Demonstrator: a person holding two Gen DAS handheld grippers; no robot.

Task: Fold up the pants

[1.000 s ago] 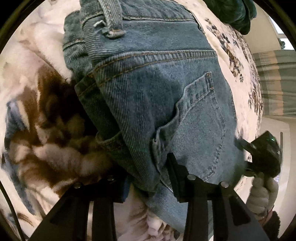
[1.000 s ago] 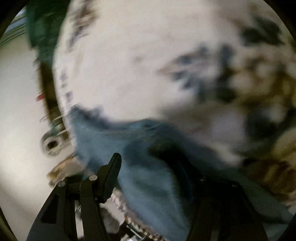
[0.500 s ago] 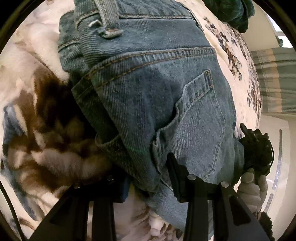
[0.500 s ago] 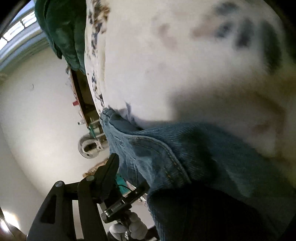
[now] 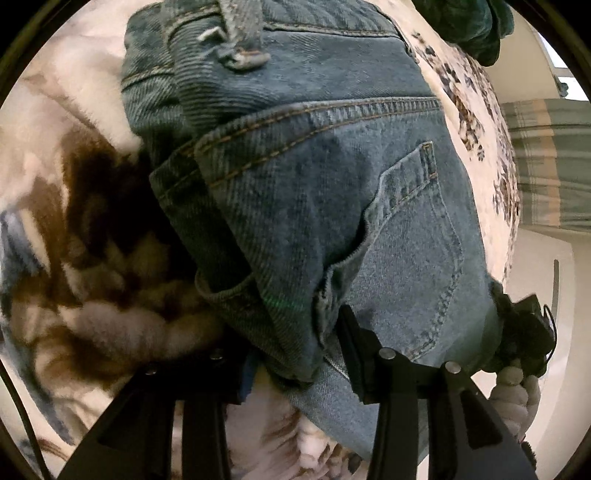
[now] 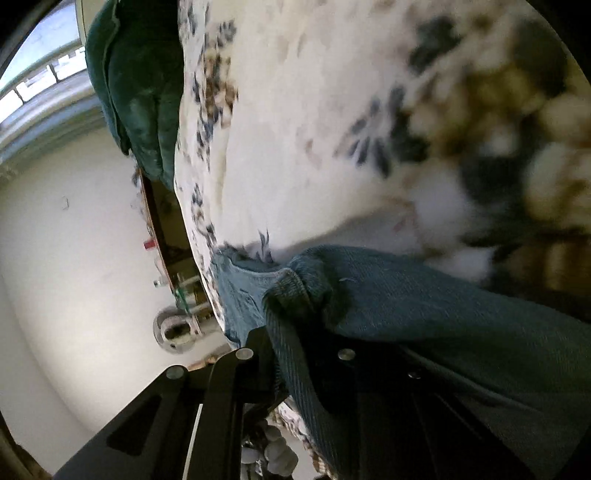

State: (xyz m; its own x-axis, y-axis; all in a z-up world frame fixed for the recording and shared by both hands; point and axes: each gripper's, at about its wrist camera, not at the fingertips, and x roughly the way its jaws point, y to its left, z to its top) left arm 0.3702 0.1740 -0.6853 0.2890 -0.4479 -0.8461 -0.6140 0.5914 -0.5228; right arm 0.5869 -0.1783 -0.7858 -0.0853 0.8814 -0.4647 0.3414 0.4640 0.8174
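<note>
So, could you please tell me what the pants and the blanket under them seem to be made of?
The pants look like medium-blue denim: diagonal twill ribs, tan double topstitching, a patch pocket and a faded wash. The blanket looks like plush fleece, probably synthetic: a fuzzy, clumped pile in cream with brown and blue print.

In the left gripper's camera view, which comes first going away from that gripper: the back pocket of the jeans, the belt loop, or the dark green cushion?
Going away from the left gripper:
1. Back pocket of the jeans, just beyond the fingertips, right of centre.
2. Belt loop, at the waistband near the top of the view.
3. Dark green cushion, top right corner, past the jeans on the floral blanket.
</note>
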